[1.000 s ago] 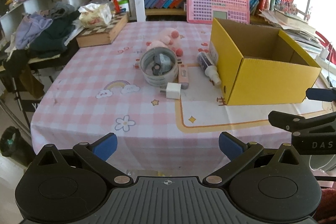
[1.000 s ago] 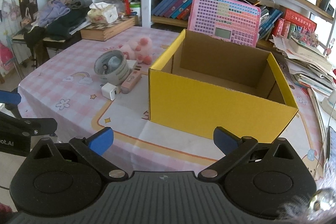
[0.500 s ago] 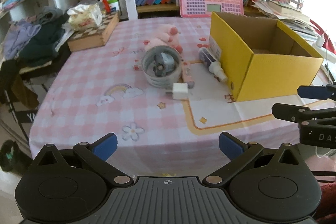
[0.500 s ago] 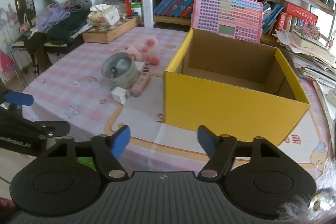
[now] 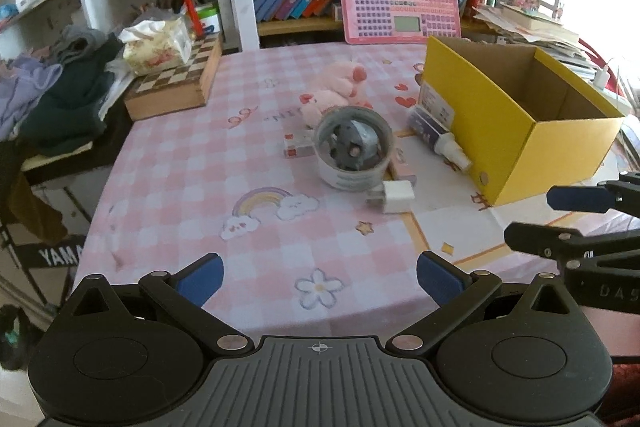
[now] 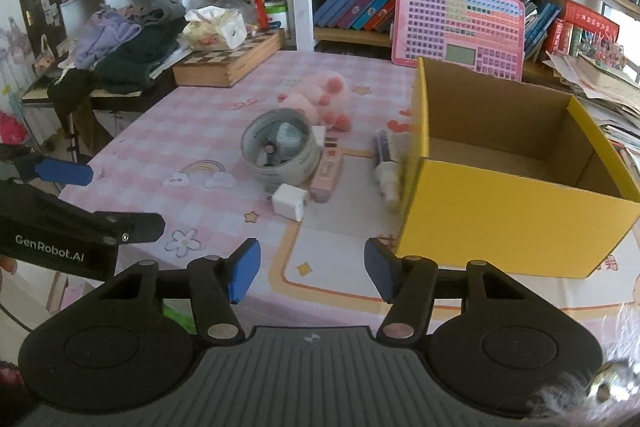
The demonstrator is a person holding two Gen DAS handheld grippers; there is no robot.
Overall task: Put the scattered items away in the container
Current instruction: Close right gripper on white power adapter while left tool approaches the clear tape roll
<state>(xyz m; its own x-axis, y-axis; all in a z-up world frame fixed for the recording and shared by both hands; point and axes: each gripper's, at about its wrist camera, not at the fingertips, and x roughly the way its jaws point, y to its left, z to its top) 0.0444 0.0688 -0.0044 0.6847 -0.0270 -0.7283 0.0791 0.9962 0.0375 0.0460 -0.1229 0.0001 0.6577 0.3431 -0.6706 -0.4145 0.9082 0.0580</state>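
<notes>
A yellow cardboard box (image 5: 516, 147) (image 6: 516, 207) stands open and empty at the right of the table. To its left lie a tape roll (image 5: 352, 151) (image 6: 280, 151), a white charger cube (image 5: 396, 195) (image 6: 289, 201), a pink plush pig (image 5: 340, 87) (image 6: 320, 95), a pink flat stick (image 6: 328, 173), a small spray bottle (image 5: 438, 137) (image 6: 386, 163) against the box wall, and a small box (image 5: 298, 147). My left gripper (image 5: 318, 277) is open and empty over the near table edge. My right gripper (image 6: 312, 267) is open and empty, narrower, in front of the box.
A chessboard box (image 5: 176, 83) with a tissue pack (image 5: 156, 45) sits at the far left. Clothes (image 5: 60, 95) pile on a side table. Bookshelves and a pink keypad toy (image 5: 400, 7) stand behind. The table edge runs just under both grippers.
Both grippers have shifted left and forward, toward the scattered items. The right gripper's fingers have closed partway but stay open. Nothing on the table has moved.
</notes>
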